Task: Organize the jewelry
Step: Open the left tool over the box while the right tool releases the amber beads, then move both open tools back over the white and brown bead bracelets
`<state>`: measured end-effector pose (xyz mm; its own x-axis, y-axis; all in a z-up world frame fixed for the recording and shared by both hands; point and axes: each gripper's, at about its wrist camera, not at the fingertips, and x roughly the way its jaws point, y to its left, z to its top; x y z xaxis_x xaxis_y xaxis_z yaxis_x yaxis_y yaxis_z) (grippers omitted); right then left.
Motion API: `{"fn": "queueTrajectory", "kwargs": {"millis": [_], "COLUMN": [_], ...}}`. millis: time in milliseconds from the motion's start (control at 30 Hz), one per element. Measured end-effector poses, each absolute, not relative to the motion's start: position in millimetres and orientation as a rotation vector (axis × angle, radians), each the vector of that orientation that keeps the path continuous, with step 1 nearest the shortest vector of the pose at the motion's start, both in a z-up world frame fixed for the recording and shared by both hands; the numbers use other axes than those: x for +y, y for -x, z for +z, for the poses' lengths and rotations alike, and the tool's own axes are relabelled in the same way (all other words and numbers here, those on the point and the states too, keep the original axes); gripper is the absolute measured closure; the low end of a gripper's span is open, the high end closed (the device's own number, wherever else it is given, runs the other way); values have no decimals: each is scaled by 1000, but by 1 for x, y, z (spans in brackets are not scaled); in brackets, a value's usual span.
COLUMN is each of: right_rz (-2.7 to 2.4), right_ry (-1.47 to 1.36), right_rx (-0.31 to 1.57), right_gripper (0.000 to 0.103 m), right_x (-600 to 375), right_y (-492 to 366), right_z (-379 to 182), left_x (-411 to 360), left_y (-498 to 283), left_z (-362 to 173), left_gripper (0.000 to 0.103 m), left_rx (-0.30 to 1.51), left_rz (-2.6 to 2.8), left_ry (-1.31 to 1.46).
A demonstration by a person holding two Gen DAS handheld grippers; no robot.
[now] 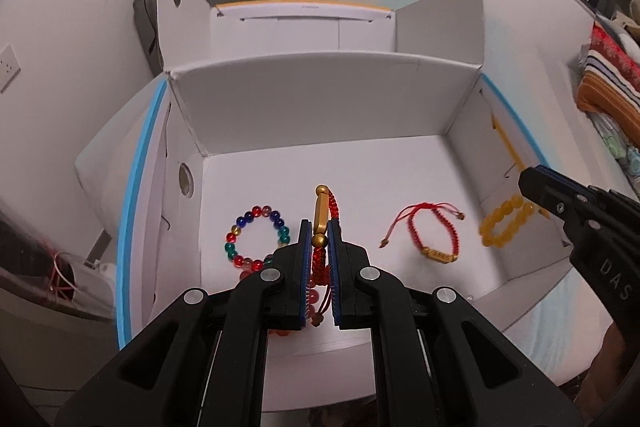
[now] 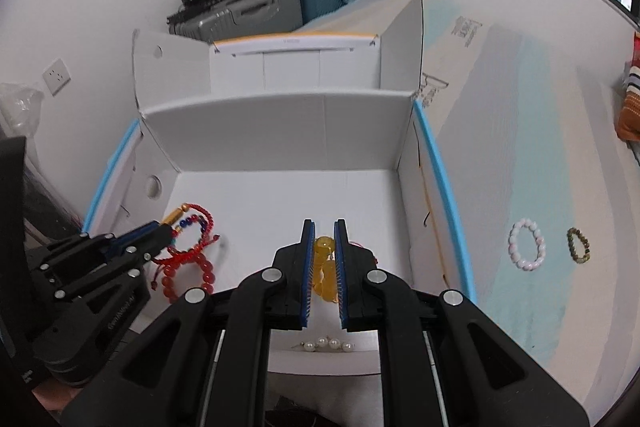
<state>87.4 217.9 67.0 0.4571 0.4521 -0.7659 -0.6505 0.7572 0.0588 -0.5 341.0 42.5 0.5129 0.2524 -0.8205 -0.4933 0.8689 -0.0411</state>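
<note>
My left gripper (image 1: 319, 233) is shut on a red braided bracelet with a gold tube (image 1: 321, 211), held just above the floor of the white box (image 1: 304, 99). It also shows in the right wrist view (image 2: 164, 225) with that bracelet (image 2: 178, 215). On the box floor lie a multicoloured bead bracelet (image 1: 256, 237), a second red braided bracelet (image 1: 434, 235) and a yellow bead bracelet (image 1: 506, 221). My right gripper (image 2: 324, 227) stands around the yellow bracelet (image 2: 323, 247) with its jaws narrowly apart; whether they grip it I cannot tell. A red bead bracelet (image 2: 200, 277) lies by the left gripper.
Pearl earrings (image 2: 326, 343) lie at the box's near edge. A white bead bracelet (image 2: 527, 245) and a dark green one (image 2: 579, 245) lie on the pale blue sheet right of the box. A second open white box (image 2: 296, 63) stands behind. Suitcases (image 2: 280, 3) are stacked in the corner.
</note>
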Motion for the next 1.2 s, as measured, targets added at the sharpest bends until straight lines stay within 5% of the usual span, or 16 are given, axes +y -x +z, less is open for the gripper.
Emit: {"fn": "queueTrajectory", "kwargs": {"millis": [767, 833, 967, 1200], "right_rz": [639, 646, 654, 605], "right_ry": [337, 330, 299, 258], "right_rx": [954, 956, 923, 796], "right_gripper": [93, 87, 56, 18], "right_x": [245, 243, 235, 211], "right_y": [-95, -94, -90, -82], "right_z": [14, 15, 27, 62], "left_x": [360, 359, 356, 342], "left_y": [-5, -4, 2, 9], "left_z": [11, 13, 23, 47], "left_gripper": [93, 93, 60, 31], "left_rx": [1019, 1012, 969, 895], "left_rz": [544, 543, 539, 552], "left_ry": [274, 275, 284, 249]}}
